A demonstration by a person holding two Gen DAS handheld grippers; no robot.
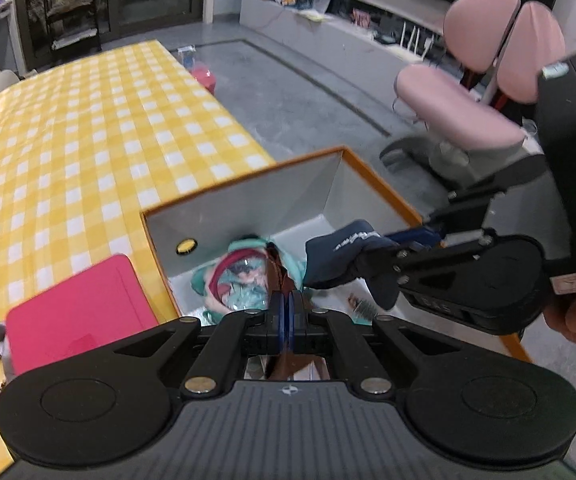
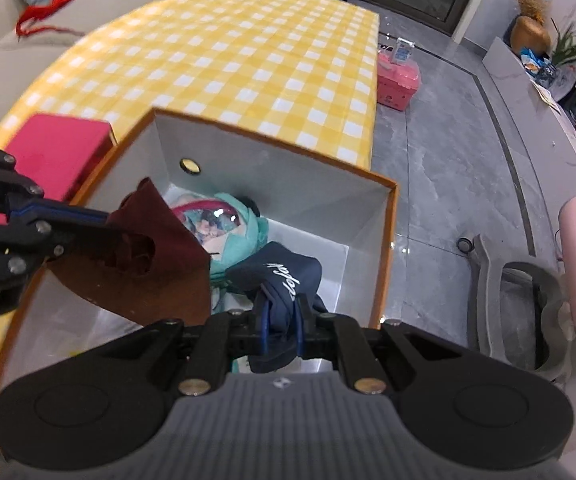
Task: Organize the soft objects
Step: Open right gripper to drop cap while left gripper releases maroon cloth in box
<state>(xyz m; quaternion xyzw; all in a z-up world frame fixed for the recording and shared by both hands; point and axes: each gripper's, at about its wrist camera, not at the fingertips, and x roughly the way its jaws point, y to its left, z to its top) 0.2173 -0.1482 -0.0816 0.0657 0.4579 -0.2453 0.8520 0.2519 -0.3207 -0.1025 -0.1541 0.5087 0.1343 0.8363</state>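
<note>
Maroon cloth [image 2: 155,248] is pinched tight in the left hand-held gripper [image 2: 107,220], and it hangs right over the open orange-rimmed box [image 2: 388,248]. Over on the other side, the right hand-held gripper [image 2: 281,320] is clamped on a navy fabric piece with white lettering [image 2: 283,276], also held above the box opening. So both are pressed together on soft stuff, nothing spread.

The box sits at the edge of the surface with the yellow checked cloth [image 2: 227,52], and there's already a teal and pink soft toy [image 2: 223,228] lying on the bottom of it. A pink flat case [image 1: 75,312] lies on the surface just beside the box.

Looks to me like we're at the drop-in step: two items carried over the box, neither one let go yet. The navy piece seems lower, maybe already inside the walls, hard to tell for sure.

Next move, I'd guess, is lowering both a bit more and opening the jaws so the fabric falls next to the toy. The maroon cloth is floppy and wide, so it could catch on the rim if released too near the wall.
</note>
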